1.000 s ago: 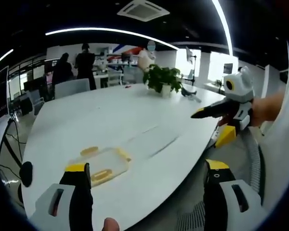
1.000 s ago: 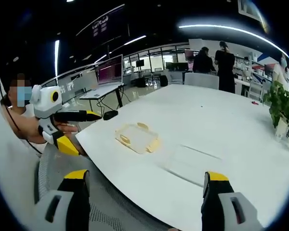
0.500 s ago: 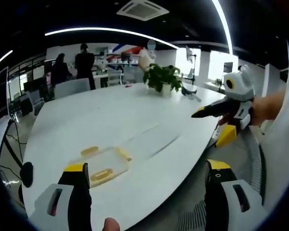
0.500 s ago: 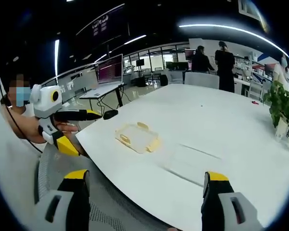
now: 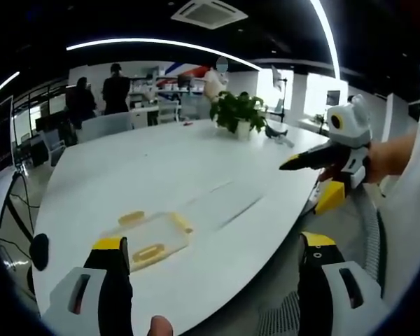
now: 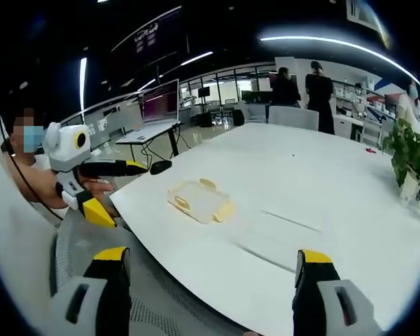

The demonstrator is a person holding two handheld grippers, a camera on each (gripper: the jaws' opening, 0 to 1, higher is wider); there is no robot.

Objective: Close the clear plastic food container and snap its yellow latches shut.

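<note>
So right now I've got both grippers held up off the table, nothing in either one. My left gripper has its jaws spread wide, and same story for my right gripper, wide apart with just table edge and chair mesh between them.

The clear container is sitting flat on the white table near the edge closest to me, just past my left jaw tip in the left gripper view. From the right gripper view it's the pale box further out toward the left side, well apart from that gripper. I can make out yellow latches on several sides. Honestly it's small and blurry here, so I can't tell if the lid is already seated or just resting loose on top.

What I'd do for this step: bring both grippers down over the box first, press the lid flat so it's even all round, then do the latches one at a time. Steady the box with one gripper while the other pushes a latch down, otherwise it'll probably skate on that slick table. Opposite sides first, I reckon.
</note>
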